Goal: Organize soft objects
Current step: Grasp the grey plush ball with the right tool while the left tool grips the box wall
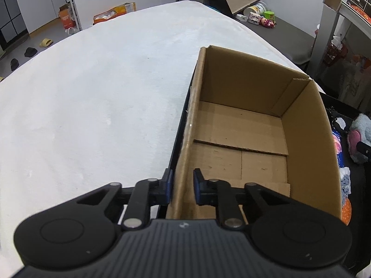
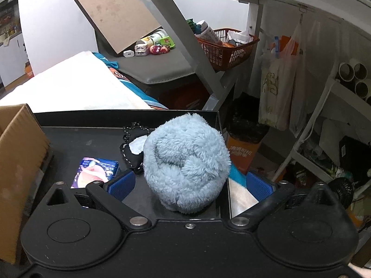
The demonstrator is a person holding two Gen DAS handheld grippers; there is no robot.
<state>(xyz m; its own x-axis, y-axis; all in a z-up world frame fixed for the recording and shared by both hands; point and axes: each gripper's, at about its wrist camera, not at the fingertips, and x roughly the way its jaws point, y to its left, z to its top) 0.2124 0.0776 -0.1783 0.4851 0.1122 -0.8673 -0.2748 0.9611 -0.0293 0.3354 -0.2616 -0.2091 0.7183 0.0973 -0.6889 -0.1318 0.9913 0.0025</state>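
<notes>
An empty cardboard box [image 1: 241,125] stands on a white bed cover [image 1: 92,97]. My left gripper [image 1: 182,186] straddles the box's near left wall [image 1: 183,180]; the left pad touches the wall, the right pad stands a little off it. In the right wrist view a fluffy light-blue plush [image 2: 185,162] sits in a black tray [image 2: 92,136]. My right gripper [image 2: 189,184] is open with the plush between its blue pads [image 2: 123,181], not squeezing it. The plush also shows at the right edge of the left wrist view [image 1: 361,139].
The tray also holds a purple packet [image 2: 95,172] and a black dotted pouch [image 2: 134,148]. The box edge [image 2: 16,162] is to the tray's left. A grey metal rack [image 2: 185,34] with an orange basket [image 2: 227,48] stands behind. Toys lie on a grey bench [image 2: 150,46].
</notes>
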